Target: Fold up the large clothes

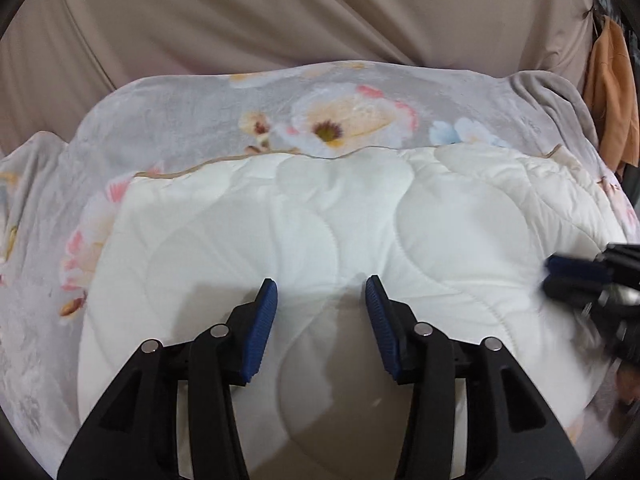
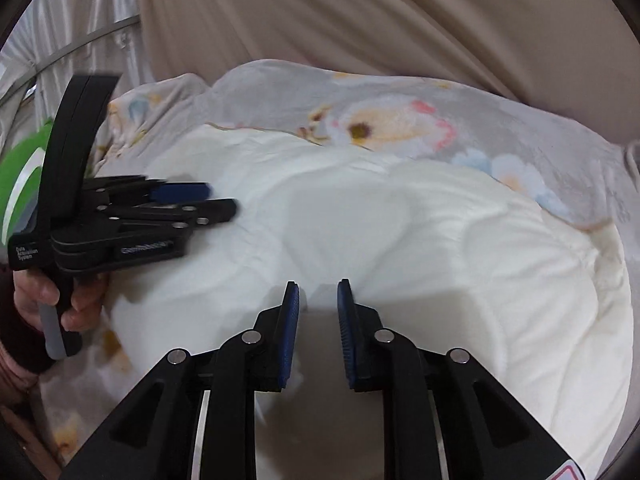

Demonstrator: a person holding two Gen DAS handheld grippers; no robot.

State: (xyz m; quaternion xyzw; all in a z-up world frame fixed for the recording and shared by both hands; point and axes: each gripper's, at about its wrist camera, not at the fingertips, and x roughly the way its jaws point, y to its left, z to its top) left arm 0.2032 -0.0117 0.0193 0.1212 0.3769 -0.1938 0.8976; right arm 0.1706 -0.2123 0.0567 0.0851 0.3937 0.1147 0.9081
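A folded white quilted blanket (image 1: 320, 232) lies on a grey flower-print blanket (image 1: 224, 108); it also shows in the right wrist view (image 2: 420, 232). My left gripper (image 1: 322, 286) is open and empty just above the white quilt's near part. It also shows blurred at the left of the right wrist view (image 2: 216, 200). My right gripper (image 2: 318, 290) is open with a narrow gap, empty, over the quilt's near edge. It appears blurred at the right edge of the left wrist view (image 1: 550, 276).
A beige curtain (image 1: 280, 12) hangs behind the bed. An orange garment (image 1: 612, 100) hangs at the far right. The flower-print blanket (image 2: 400, 120) spreads past the quilt. A green object (image 2: 20, 172) sits at the left.
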